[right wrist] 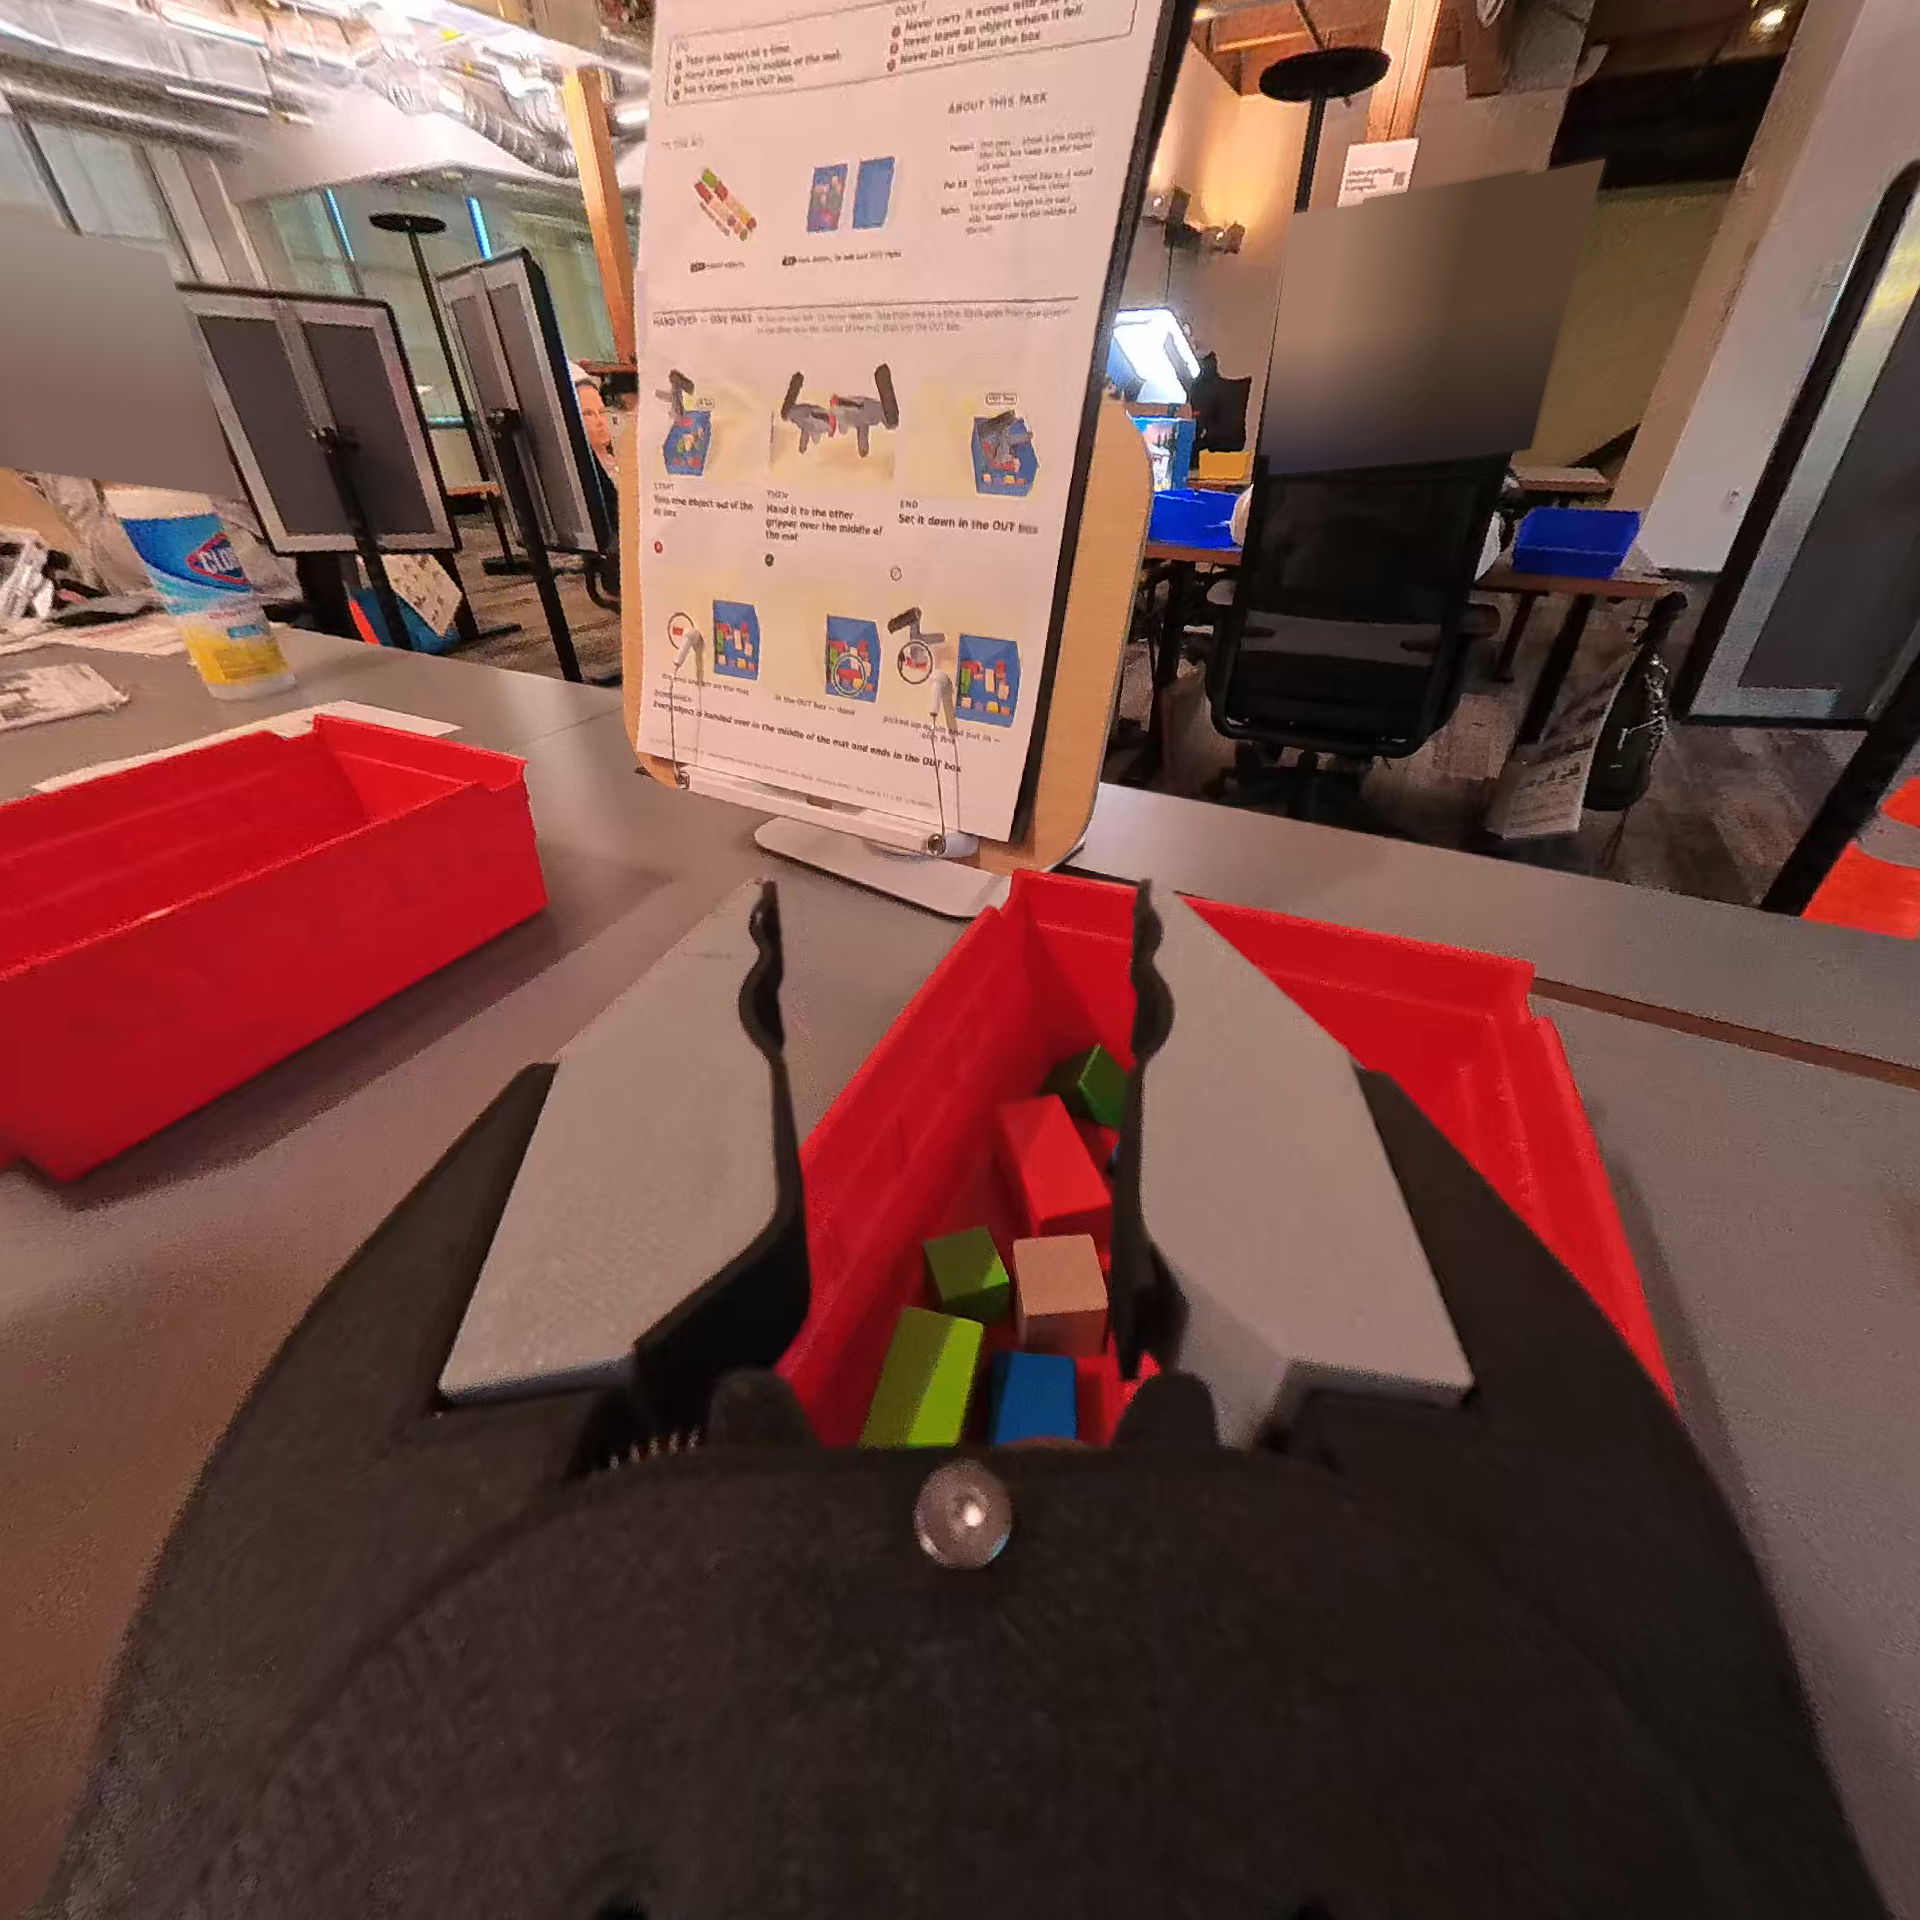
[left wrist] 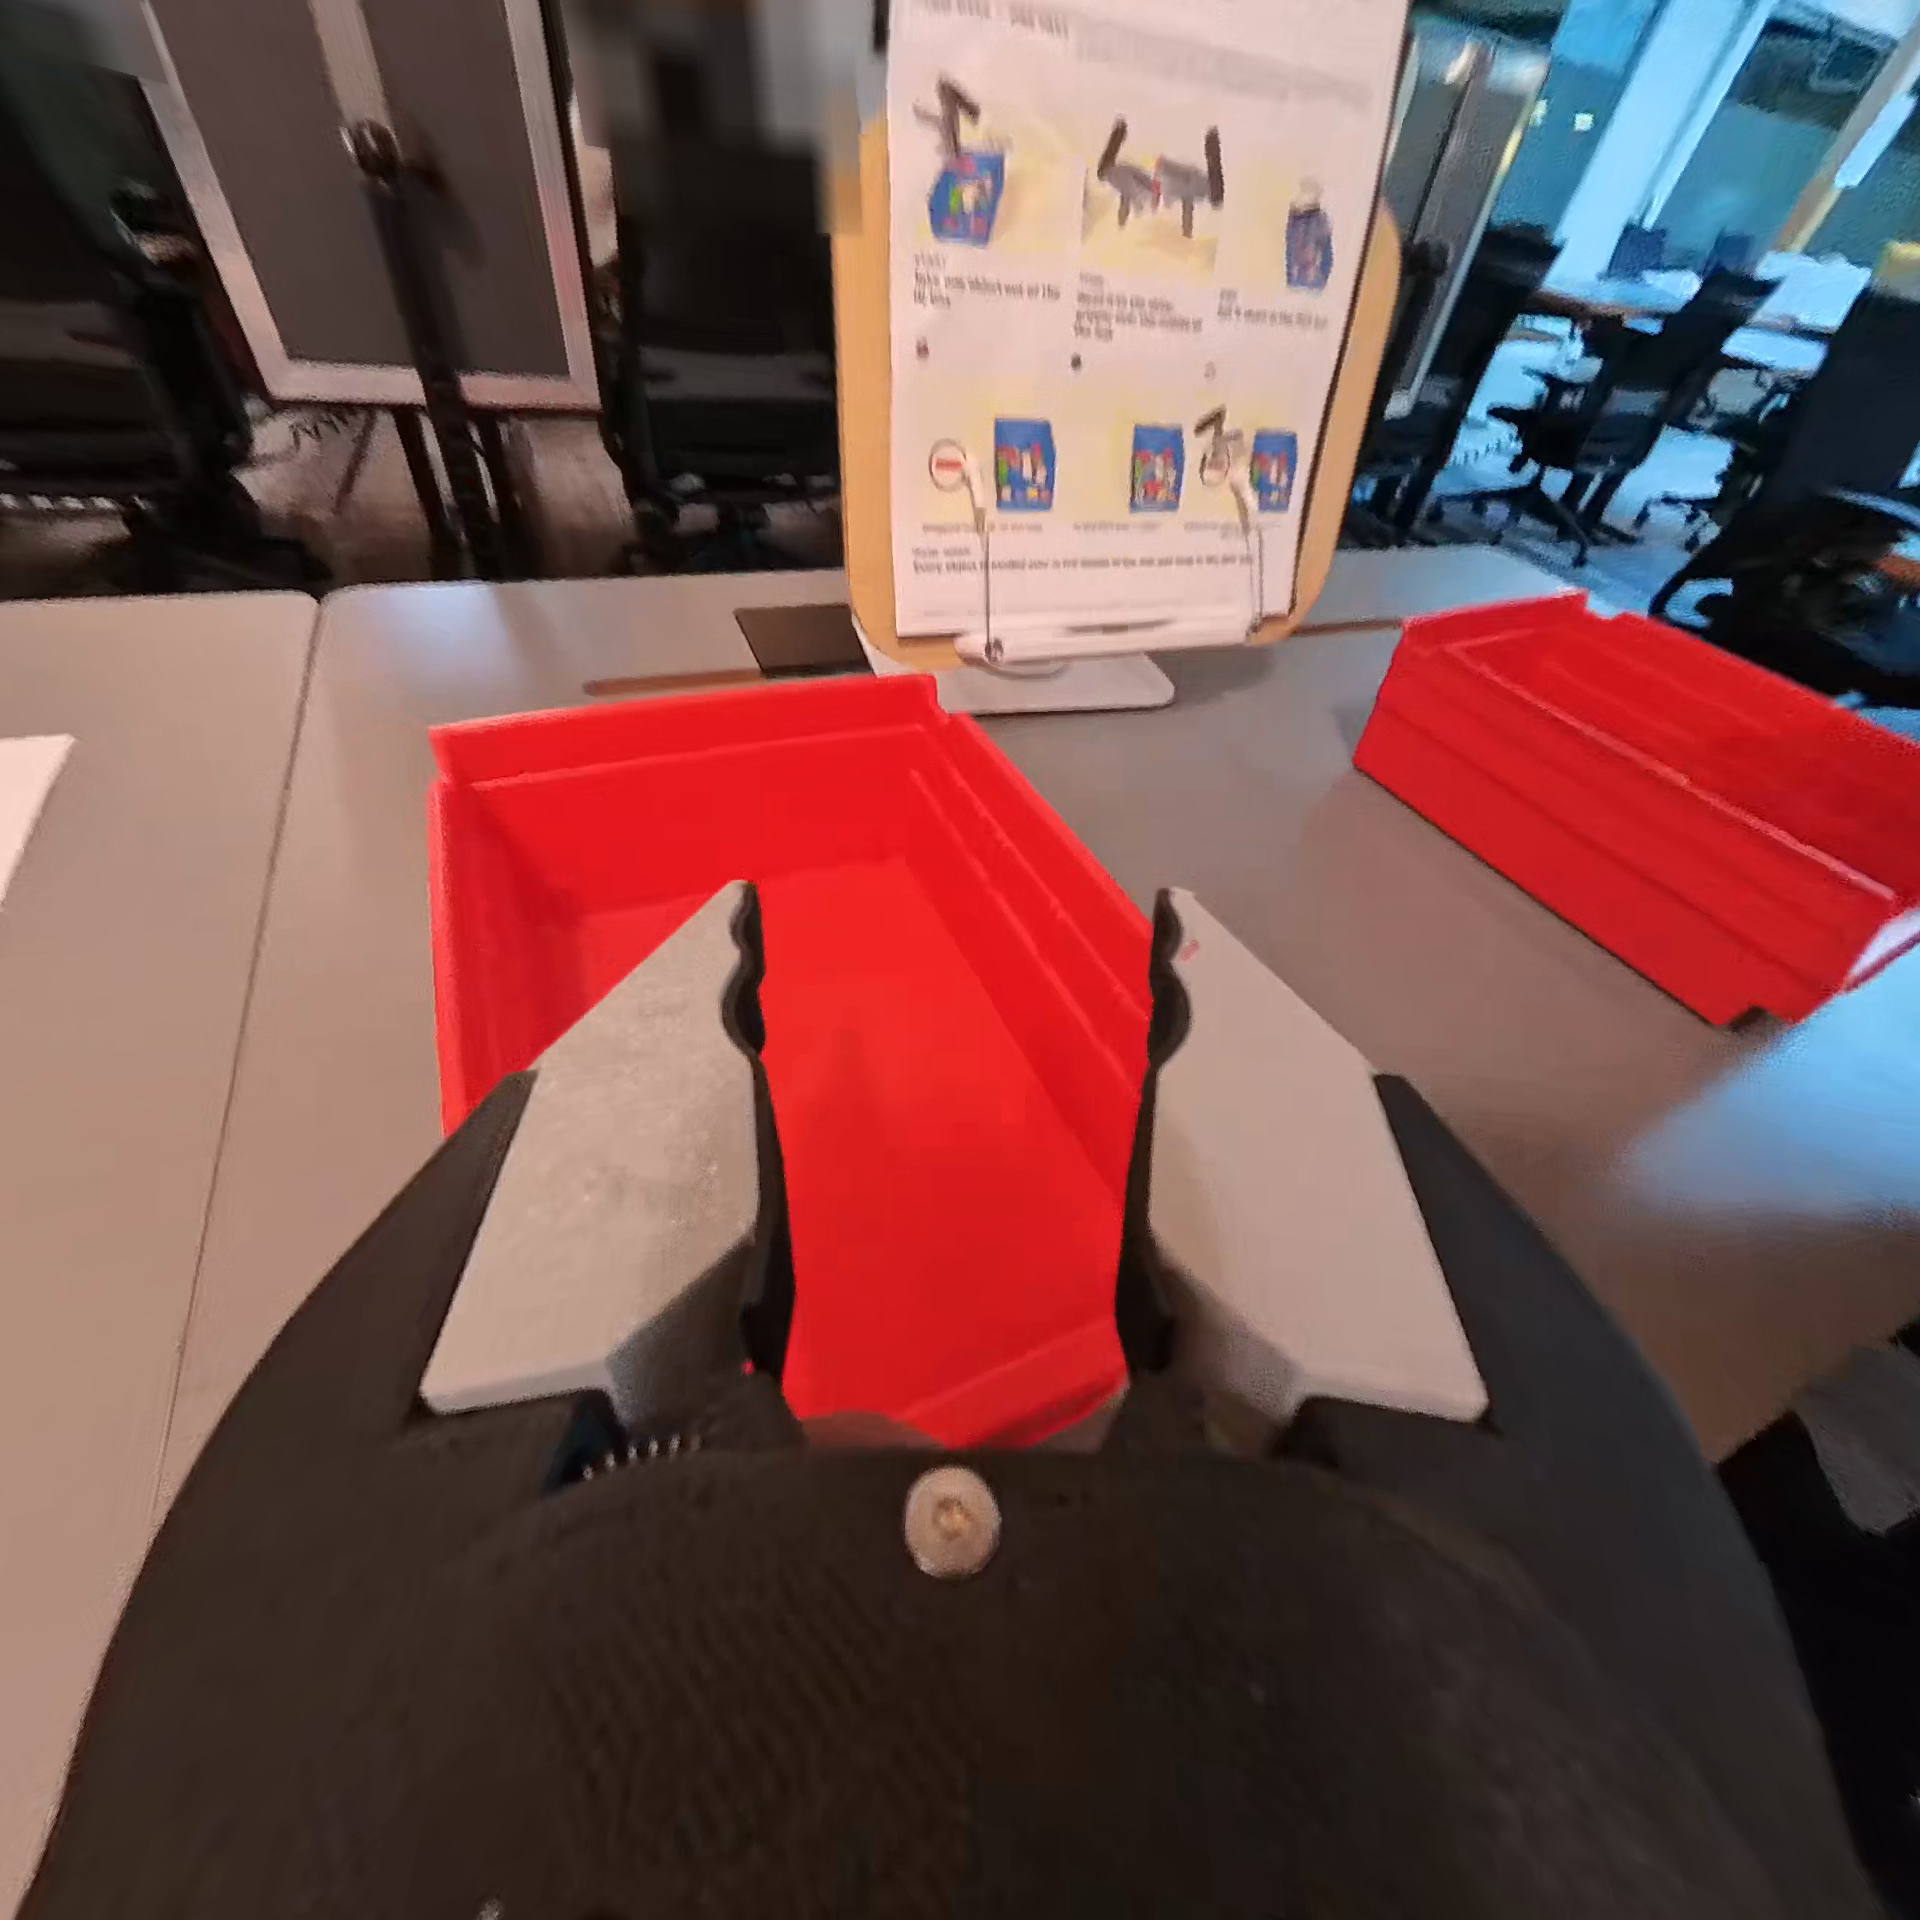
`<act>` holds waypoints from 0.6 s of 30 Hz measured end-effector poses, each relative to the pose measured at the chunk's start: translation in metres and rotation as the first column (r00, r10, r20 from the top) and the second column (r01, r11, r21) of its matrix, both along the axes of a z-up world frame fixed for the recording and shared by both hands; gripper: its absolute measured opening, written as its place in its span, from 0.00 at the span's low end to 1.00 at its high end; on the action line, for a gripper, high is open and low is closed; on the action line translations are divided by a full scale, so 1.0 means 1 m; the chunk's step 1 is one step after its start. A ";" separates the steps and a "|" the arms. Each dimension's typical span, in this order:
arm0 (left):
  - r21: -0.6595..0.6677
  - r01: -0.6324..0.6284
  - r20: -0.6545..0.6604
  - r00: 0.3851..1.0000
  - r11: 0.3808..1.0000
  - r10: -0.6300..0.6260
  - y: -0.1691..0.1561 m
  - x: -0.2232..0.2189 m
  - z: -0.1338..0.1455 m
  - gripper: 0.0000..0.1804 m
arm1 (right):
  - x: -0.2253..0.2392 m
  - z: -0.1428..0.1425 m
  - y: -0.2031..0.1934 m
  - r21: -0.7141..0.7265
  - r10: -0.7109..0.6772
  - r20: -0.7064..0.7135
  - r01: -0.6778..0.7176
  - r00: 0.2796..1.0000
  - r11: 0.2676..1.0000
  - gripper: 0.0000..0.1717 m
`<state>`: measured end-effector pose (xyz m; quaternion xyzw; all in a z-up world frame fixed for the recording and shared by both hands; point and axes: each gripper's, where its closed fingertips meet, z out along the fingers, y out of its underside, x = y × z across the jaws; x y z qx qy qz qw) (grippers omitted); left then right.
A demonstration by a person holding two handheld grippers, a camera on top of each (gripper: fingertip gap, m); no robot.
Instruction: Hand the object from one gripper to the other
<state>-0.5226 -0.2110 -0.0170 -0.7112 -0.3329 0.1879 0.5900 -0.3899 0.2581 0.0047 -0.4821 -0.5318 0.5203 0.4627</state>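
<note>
Grey counter bearing two red bins, placed relative to the document stand. Empty bin, left of the stand: left tongs are held above it, spread, nothing between the pads. Filled bin, right of the stand: right tongs are held spread and empty over its near wall. Wooden blocks lie crowded inside; a neighbour may be pinched along, or a finger may catch the wall, causing a slip before handover.
</note>
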 end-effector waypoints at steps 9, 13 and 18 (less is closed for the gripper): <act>0.038 0.025 0.037 0.999 0.999 -0.027 0.001 -0.004 -0.003 0.41 | 0.000 -0.023 -0.010 0.061 -0.030 0.122 0.023 0.992 0.998 0.62; -0.013 0.041 0.085 0.996 0.999 -0.040 0.022 0.018 -0.015 0.44 | 0.014 -0.064 -0.025 0.033 0.039 0.255 -0.049 0.966 0.998 0.70; -0.153 0.039 0.145 0.989 0.987 -0.017 0.050 0.057 -0.065 0.44 | 0.044 -0.094 -0.056 -0.033 0.189 0.276 -0.187 0.943 0.982 0.69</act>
